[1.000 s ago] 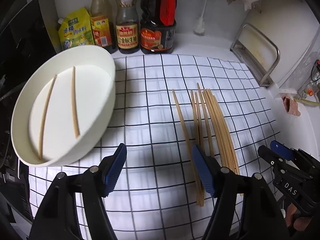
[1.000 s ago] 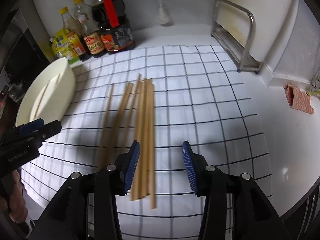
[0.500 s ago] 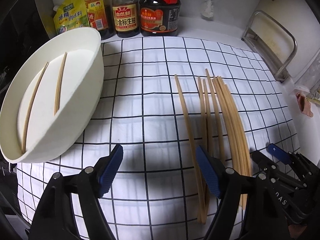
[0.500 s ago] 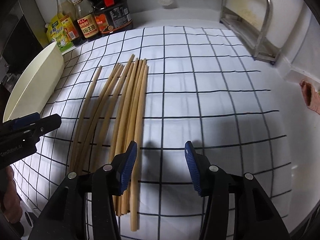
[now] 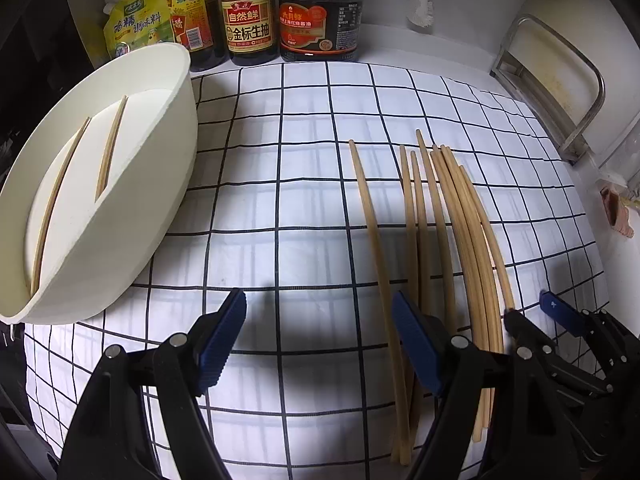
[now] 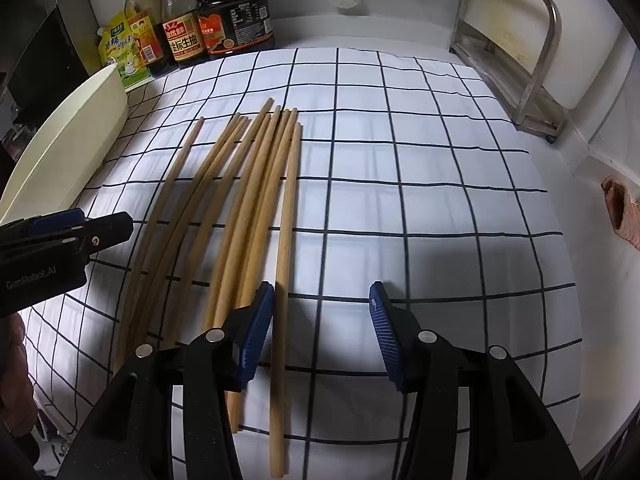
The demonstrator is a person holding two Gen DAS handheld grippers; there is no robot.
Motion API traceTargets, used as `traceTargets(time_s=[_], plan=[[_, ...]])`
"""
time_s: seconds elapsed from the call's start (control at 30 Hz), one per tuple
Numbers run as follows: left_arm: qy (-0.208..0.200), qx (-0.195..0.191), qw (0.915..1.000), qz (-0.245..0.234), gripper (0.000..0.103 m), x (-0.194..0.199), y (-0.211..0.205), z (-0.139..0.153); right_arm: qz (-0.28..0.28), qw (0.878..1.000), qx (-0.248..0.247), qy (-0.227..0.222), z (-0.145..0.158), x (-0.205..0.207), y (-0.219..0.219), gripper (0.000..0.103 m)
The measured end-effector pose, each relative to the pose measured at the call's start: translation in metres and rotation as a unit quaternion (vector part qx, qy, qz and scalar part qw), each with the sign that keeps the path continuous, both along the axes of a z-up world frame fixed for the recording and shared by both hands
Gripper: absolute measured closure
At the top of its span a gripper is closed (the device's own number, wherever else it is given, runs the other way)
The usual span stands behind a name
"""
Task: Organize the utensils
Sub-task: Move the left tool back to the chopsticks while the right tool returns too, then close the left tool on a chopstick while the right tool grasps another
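Nearest: left hand-held gripper (image 5: pixel 318 322), jaws wide apart, nothing btwn them, over the checked cloth (image 5: pixel 304 184) on the tabletop; its right finger sits over the near ends of the loose chopsticks (image 5: pixel 440 216). Right hand-held gripper (image 6: pixel 322 312) also open, not gripping; rightmost chopstick (image 6: pixel 286 240) runs btwn its pads w/o touching. Left: white bowl (image 5: pixel 168 184), tilted, w/ two chopsticks (image 5: pixel 110 148) inside. Far: sauce bottles (image 5: pixel 248 20), metal rack (image 6: pixel 516 52) far right.
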State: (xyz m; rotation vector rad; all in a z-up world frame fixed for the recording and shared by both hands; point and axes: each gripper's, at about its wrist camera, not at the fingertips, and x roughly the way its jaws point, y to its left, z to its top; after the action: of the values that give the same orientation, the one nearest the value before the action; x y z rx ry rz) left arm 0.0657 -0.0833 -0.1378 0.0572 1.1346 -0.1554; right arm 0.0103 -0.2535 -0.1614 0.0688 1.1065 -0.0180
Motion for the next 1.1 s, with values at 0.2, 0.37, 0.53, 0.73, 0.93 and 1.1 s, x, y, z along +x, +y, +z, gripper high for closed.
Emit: traceTargets(time_s=[0.2,0.37,0.53,0.73,0.93,1.1], plan=[[0.000,0.003,1.0000,-0.001,0.029,0.004,-0.005,-0.005,-0.010,1.000,-0.003,-0.004,-0.001,-0.001,-0.012,0.055],[-0.002,0.010,0.9999,-0.005,0.029,0.006,-0.010,-0.010,-0.013,1.000,-0.008,-0.004,-0.001,-0.003,-0.017,0.055],[0.004,0.022,0.9997,-0.007,0.029,0.007,-0.011,-0.018,-0.015,1.000,-0.014,-0.007,-0.001,-0.004,-0.017,0.055],[-0.004,0.030,0.9995,-0.006,0.025,0.005,-0.009,-0.021,-0.015,1.000,-0.019,-0.008,-0.002,-0.004,-0.016,0.055],[-0.014,0.028,0.9993,-0.019,0.042,0.003,-0.012,-0.019,-0.012,1.000,-0.025,-0.013,-0.003,-0.004,-0.013,0.055],[-0.015,0.024,0.9990,-0.035,0.073,0.001,-0.019,-0.014,-0.006,1.000,-0.023,-0.016,-0.003,-0.003,-0.012,0.059]])
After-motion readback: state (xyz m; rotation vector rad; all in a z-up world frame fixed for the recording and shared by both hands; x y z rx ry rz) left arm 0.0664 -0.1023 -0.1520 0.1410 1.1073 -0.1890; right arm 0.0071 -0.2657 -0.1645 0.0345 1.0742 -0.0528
